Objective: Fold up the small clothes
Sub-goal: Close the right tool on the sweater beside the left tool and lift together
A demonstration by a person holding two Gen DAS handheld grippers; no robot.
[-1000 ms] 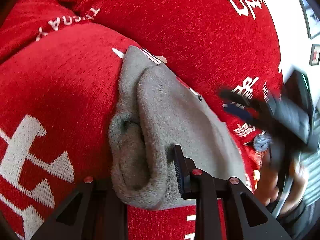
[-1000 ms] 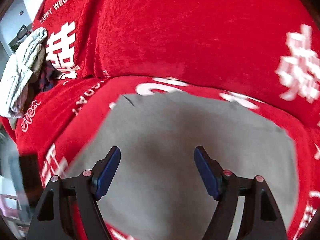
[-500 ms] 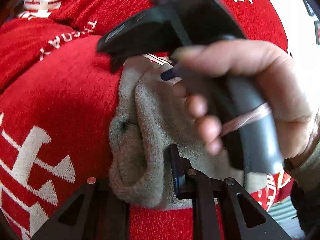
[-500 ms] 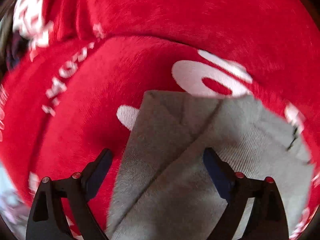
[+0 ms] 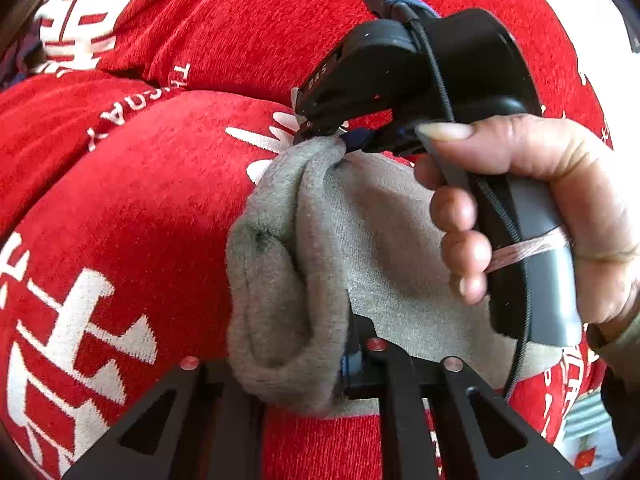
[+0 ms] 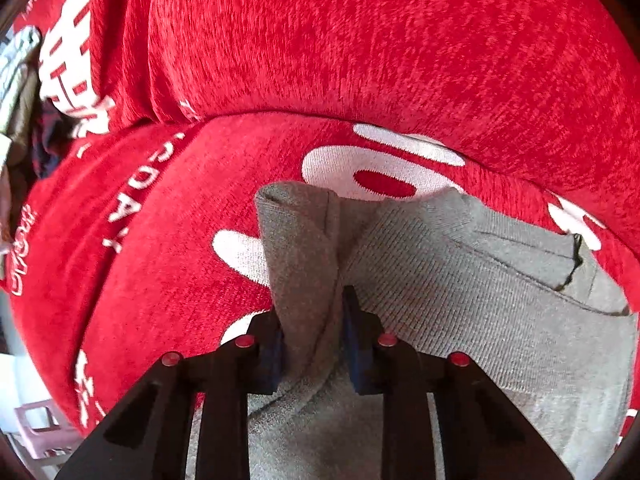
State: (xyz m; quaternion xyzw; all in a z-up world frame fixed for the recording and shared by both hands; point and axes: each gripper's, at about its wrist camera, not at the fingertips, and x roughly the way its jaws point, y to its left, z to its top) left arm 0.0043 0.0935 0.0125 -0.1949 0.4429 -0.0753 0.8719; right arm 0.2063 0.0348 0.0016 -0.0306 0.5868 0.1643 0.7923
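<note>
Your left gripper (image 5: 304, 364) has its fingers clamped on the bunched near edge of the grey cloth (image 5: 372, 248), which lies on the red blanket (image 5: 140, 208). Your right gripper (image 6: 314, 344) pinches a raised fold at the far corner, fingers closed tight on it.

Left wrist view: very close, looking along the left gripper (image 5: 280, 364) onto the grey cloth (image 5: 360, 240); right gripper (image 5: 340, 140) at 1 o'clock. Right wrist view: equally close, facing along the right gripper (image 6: 312, 344). Both views share the cloth (image 6: 460, 300) and red cover (image 6: 360, 48).
</note>
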